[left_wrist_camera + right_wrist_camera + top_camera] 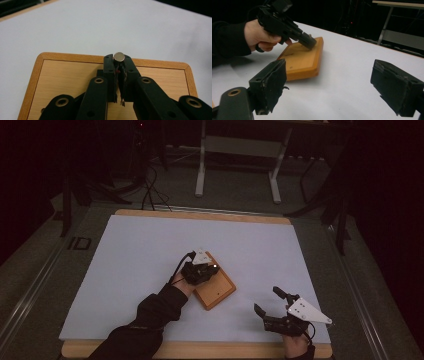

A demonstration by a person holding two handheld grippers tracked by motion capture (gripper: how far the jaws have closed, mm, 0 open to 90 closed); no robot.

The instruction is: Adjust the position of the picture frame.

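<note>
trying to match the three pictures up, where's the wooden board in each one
High view: the wooden board lies just below centre, under the left gripper.
Left gripper view: the wooden board spans the lower half, behind the jaws.
Right gripper view: the wooden board sits left of centre.
Shared landmark: the white table cover.

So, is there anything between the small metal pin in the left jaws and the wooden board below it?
Nothing visible. The left gripper is shut on the small metal pin and hangs over the wooden board, whose top looks bare under the jaws. The right gripper stands open, apart from the board, on the white table cover.
</note>
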